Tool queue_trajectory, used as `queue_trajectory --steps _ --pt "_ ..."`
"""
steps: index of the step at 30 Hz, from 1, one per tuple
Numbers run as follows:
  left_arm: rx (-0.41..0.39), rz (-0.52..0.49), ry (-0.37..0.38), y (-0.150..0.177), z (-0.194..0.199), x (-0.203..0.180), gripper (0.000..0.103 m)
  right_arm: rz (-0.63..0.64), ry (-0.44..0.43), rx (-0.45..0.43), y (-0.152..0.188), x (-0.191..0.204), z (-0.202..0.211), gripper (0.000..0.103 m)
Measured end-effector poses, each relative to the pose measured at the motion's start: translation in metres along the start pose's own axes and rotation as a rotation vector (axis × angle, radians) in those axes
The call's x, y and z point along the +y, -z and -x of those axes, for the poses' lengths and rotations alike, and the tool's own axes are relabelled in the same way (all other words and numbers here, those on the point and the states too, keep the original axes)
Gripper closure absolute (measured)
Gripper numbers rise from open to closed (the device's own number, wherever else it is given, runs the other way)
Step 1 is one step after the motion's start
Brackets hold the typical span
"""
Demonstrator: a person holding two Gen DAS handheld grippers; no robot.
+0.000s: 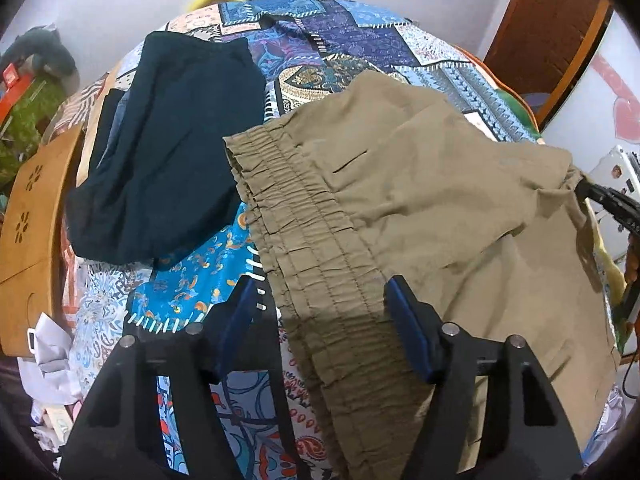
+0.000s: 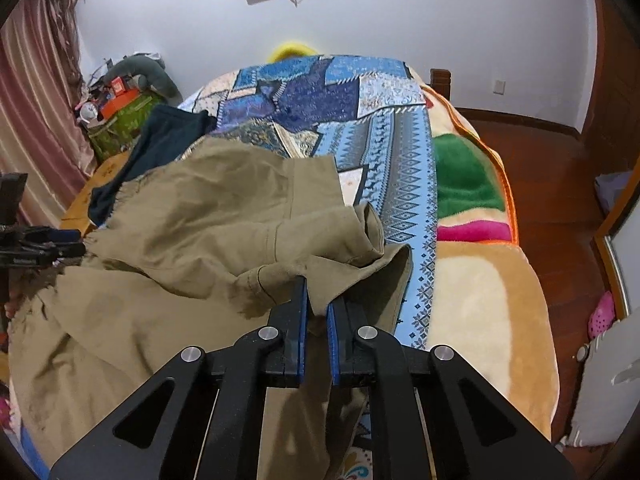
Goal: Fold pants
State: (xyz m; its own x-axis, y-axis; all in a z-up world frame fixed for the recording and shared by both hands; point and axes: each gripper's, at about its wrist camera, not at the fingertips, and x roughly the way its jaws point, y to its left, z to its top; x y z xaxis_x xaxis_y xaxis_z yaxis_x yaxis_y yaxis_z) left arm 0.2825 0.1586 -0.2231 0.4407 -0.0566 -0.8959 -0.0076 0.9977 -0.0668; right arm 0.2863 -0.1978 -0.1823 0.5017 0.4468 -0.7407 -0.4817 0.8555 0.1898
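Note:
Khaki pants [image 1: 420, 184] with an elastic waistband lie partly folded on a patterned bedspread [image 1: 340, 44]. My left gripper [image 1: 320, 300] is open, its blue pads on either side of the waistband [image 1: 316, 272]. In the right wrist view the pants [image 2: 200, 216] spread across the bed. My right gripper [image 2: 316, 296] is shut on a fold of the khaki fabric near the leg ends. The right gripper shows at the right edge of the left wrist view [image 1: 612, 200], and the left gripper at the left edge of the right wrist view [image 2: 40, 248].
A dark navy garment [image 1: 172, 148] lies on the bed left of the pants; it also shows in the right wrist view [image 2: 160, 140]. A wooden stool [image 1: 32, 220] stands at the left. A colourful blanket [image 2: 472, 208] covers the bed's right side beside wooden floor [image 2: 560, 184].

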Motion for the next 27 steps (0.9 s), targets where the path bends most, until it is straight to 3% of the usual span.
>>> queue_trajectory --steps 2,6,8,10,16,20,23,27 --pt "0.014 -0.001 0.013 -0.001 -0.003 -0.002 0.035 -0.001 0.002 -0.006 0.001 0.003 0.0 0.096" --pt "0.035 -0.012 -0.032 0.002 -0.011 -0.006 0.034 0.002 0.02 -0.007 0.002 0.007 -0.003 0.096" --pt "0.011 -0.017 -0.062 0.004 -0.009 -0.007 0.038 -0.009 0.028 -0.015 0.002 0.005 -0.004 0.096" --pt "-0.009 -0.015 -0.071 0.009 -0.007 -0.009 0.05 -0.018 0.032 -0.036 0.004 0.004 -0.002 0.097" --pt "-0.041 0.008 -0.113 0.016 -0.001 -0.007 0.054 0.007 0.041 -0.04 0.004 0.013 -0.001 0.097" --pt "-0.044 0.036 -0.108 0.019 0.001 0.0 0.054 0.0 0.047 -0.04 0.003 0.014 -0.001 0.097" --pt "-0.037 0.045 -0.088 0.019 0.001 0.003 0.052 -0.007 0.064 0.011 0.007 0.013 -0.014 0.097" --pt "-0.019 0.046 -0.095 0.016 0.006 0.005 0.042 -0.031 0.047 0.064 0.009 0.006 -0.023 0.095"
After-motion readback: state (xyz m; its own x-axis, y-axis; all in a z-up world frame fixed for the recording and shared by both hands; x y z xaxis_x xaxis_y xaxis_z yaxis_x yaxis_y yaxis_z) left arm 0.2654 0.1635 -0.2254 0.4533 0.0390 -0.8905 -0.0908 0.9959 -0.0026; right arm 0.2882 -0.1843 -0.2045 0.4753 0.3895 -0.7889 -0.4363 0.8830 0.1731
